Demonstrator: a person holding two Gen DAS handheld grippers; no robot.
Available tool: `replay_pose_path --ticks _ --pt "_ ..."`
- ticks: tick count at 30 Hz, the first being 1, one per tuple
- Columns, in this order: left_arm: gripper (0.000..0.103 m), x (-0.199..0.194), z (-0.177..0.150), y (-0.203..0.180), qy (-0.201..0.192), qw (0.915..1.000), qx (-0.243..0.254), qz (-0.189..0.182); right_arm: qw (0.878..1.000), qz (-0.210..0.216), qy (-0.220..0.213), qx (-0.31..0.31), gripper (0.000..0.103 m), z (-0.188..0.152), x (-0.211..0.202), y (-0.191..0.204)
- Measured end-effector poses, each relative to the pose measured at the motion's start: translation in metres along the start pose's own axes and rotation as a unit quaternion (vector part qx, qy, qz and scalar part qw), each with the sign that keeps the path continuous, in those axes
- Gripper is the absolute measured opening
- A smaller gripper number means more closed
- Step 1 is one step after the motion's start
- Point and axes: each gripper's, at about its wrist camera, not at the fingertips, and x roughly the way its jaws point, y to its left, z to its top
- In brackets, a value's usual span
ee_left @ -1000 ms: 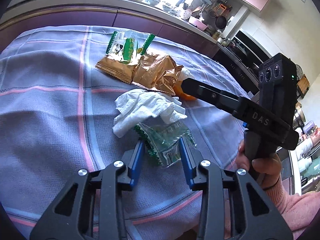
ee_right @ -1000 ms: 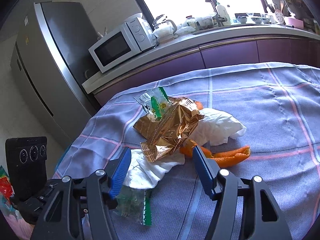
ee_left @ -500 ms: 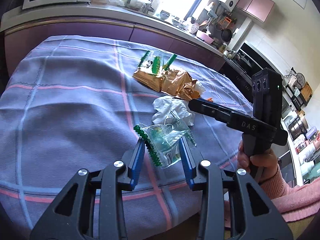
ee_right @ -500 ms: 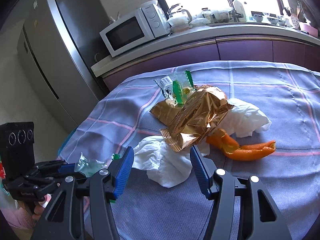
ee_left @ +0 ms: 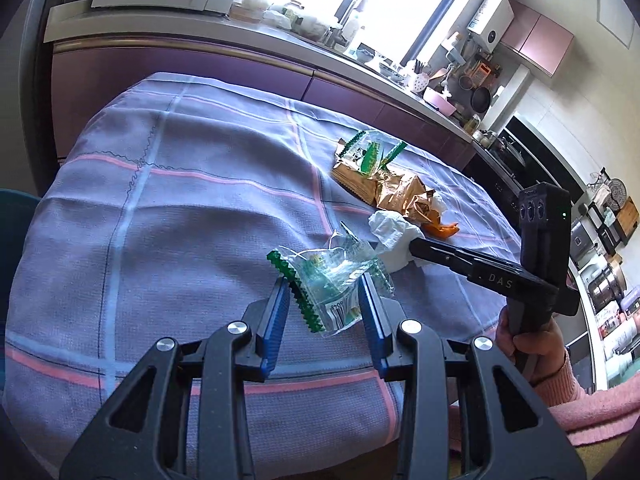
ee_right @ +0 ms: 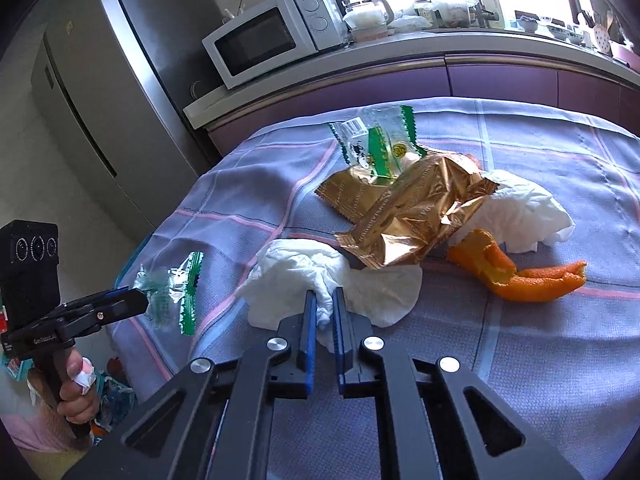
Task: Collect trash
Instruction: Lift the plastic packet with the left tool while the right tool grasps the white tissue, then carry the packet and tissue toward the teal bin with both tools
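Note:
My left gripper (ee_left: 325, 286) is shut on a clear wrapper with green edges (ee_left: 334, 280) and holds it above the table's near-left edge; the wrapper also shows in the right wrist view (ee_right: 172, 290). My right gripper (ee_right: 323, 298) is shut on a crumpled white tissue (ee_right: 320, 280) lying on the purple checked tablecloth (ee_right: 520, 340). Behind it lie a gold foil wrapper (ee_right: 404, 208), a second clear green wrapper (ee_right: 376, 144), another white tissue (ee_right: 524, 212) and orange peel (ee_right: 516, 276).
A kitchen counter with a microwave (ee_right: 272, 36) runs behind the table, with a fridge (ee_right: 92, 92) at the left. A stove and shelves stand at the far right in the left wrist view (ee_left: 532, 160).
My left gripper has lifted the clear wrapper and drawn it back toward the table's left edge. My right gripper has moved forward and closed on the near white tissue.

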Motion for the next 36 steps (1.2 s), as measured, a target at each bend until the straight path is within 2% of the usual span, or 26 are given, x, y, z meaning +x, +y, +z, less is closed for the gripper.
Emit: replay_pose_path --ticks 10,18,27,36 --pt "0.036 -0.03 0.001 0.017 -0.034 0.9991 -0.008 0.024 0.997 0.064 -0.011 -0.04 0.007 0.011 -0.007 0.043" --pt "0.036 -0.064 -0.002 0.037 -0.064 0.9962 -0.021 0.056 0.992 0.104 -0.013 -0.068 0.007 0.026 0.004 0.078" --pt "0.036 -0.102 -0.01 0.057 -0.095 0.9904 -0.042 0.091 0.985 0.137 -0.004 -0.106 0.007 0.039 0.025 0.118" --pt "0.036 -0.143 -0.015 0.08 -0.127 0.9807 -0.068 0.132 0.976 0.169 0.006 -0.139 0.007 0.05 0.046 0.155"
